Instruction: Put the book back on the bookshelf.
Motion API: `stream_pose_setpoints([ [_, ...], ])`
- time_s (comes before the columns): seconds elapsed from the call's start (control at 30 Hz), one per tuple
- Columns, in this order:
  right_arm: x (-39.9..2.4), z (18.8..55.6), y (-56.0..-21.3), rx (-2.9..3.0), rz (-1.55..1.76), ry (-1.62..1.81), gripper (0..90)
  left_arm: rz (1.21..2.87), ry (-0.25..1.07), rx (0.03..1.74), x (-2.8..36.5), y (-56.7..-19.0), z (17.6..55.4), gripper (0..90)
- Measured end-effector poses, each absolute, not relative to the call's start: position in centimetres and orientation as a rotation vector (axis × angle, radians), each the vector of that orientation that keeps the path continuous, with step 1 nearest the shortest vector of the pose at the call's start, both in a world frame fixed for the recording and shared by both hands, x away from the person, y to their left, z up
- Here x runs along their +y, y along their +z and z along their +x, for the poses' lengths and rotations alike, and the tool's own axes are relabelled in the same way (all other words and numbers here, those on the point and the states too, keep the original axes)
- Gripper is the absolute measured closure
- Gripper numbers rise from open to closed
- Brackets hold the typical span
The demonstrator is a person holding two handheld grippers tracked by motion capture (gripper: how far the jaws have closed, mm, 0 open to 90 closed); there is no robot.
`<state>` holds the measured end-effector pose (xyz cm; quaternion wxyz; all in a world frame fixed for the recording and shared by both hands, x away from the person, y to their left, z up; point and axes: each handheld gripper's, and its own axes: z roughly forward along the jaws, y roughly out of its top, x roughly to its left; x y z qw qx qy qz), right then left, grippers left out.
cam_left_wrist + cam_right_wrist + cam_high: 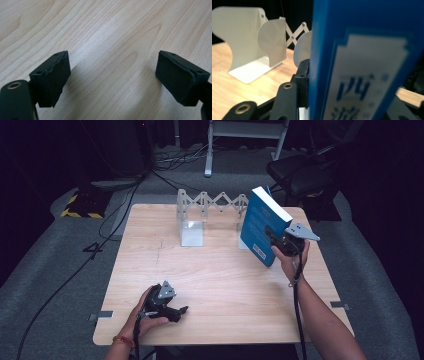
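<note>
Item: my left gripper [184,310], bottom left, jaws released over bare table [225,285]; my right gripper [272,236], right of centre, grasping the tilted blue book [260,222]; step, I judge, carrying it to the expanding rack [200,207] upper centre; next, upright it between the plates.

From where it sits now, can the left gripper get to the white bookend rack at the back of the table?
Probably yes. The left gripper rests open and empty near the table's front edge, and bare wood lies between it and the bookend rack. The blue book in the right gripper is off to the side.
</note>
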<state>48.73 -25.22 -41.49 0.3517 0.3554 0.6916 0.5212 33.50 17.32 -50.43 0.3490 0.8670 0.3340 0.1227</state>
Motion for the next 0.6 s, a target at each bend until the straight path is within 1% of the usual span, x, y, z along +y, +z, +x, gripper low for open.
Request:
stream_pose_setpoints([
  [0.2,-25.9,48.3,-41.1,1.842,0.929,1.338,58.0,2.247,0.317,0.864,17.3,-50.4,33.5,13.3],
  [0.3,-26.5,47.7,-40.6,1.852,0.906,1.335,51.5,2.246,0.316,0.868,17.3,-50.4,33.5,13.3],
  [0.37,-27.1,47.5,-40.2,1.878,0.902,1.326,48.9,2.245,0.315,0.867,17.3,-50.4,33.5,13.3],
  [0.6,-28.0,47.1,-38.3,1.956,0.851,1.281,46.9,2.245,0.316,0.867,17.3,-50.4,33.5,13.3],
])
